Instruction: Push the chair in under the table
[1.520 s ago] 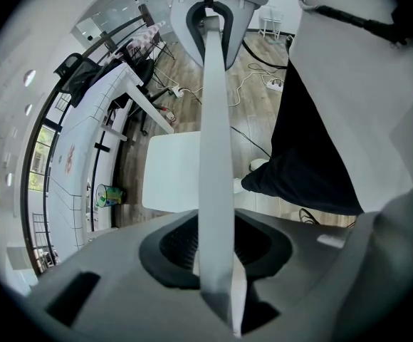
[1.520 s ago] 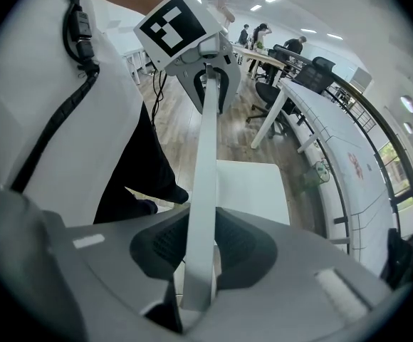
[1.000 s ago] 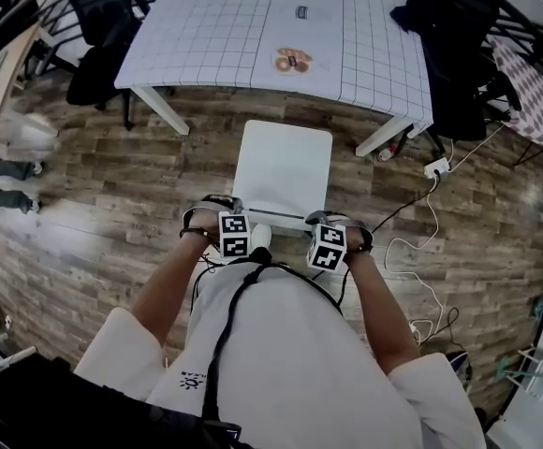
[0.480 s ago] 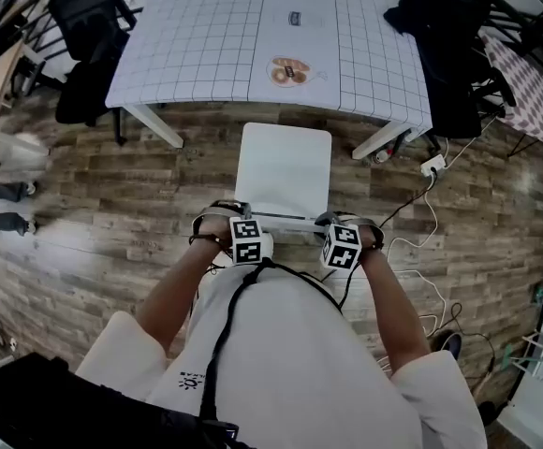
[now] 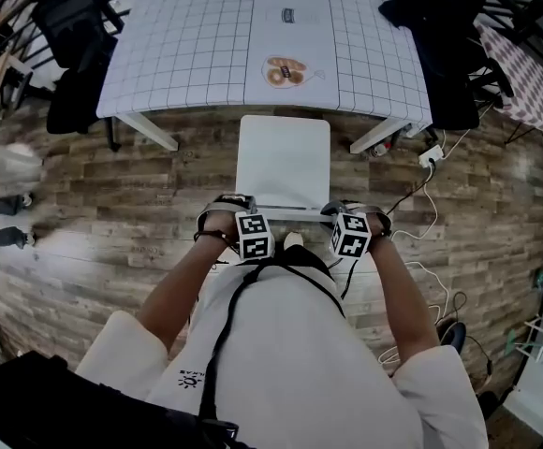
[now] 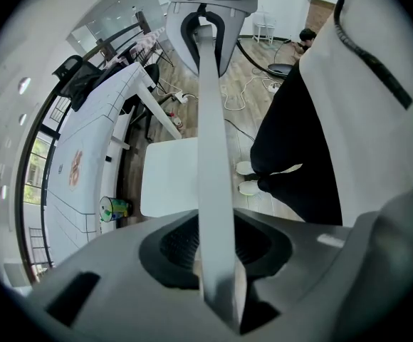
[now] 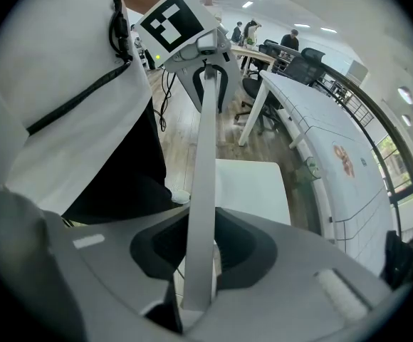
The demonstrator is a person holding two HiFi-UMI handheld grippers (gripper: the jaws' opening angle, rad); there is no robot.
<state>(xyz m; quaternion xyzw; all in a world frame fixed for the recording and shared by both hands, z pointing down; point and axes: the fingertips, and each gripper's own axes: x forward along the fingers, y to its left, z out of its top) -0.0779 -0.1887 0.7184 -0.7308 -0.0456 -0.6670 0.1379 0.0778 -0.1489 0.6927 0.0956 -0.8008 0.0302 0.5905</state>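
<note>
The white chair shows its seat [image 5: 284,162] right in front of the grid-patterned white table [image 5: 197,45], the seat's front edge at the table's rim. My left gripper [image 5: 235,206] is shut on the left end of the chair's thin backrest rail [image 5: 290,210], and my right gripper [image 5: 343,210] is shut on its right end. In the left gripper view the rail [image 6: 210,155] runs out from between my jaws [image 6: 218,266] to the other gripper [image 6: 208,16]. The right gripper view shows the rail [image 7: 204,169] clamped in the right gripper [image 7: 199,262], seat [image 7: 253,187] below.
A round printed object [image 5: 287,70] lies on the table. Black office chairs stand at the left [image 5: 70,36] and the right [image 5: 445,50] of the table. A power strip [image 5: 430,158] and cables lie on the wooden floor. A green cup [image 6: 114,207] sits under the table.
Both grippers have moved toward the table with the backrest held, and the chair has slid forward. Its seat front now meets the table edge.
</note>
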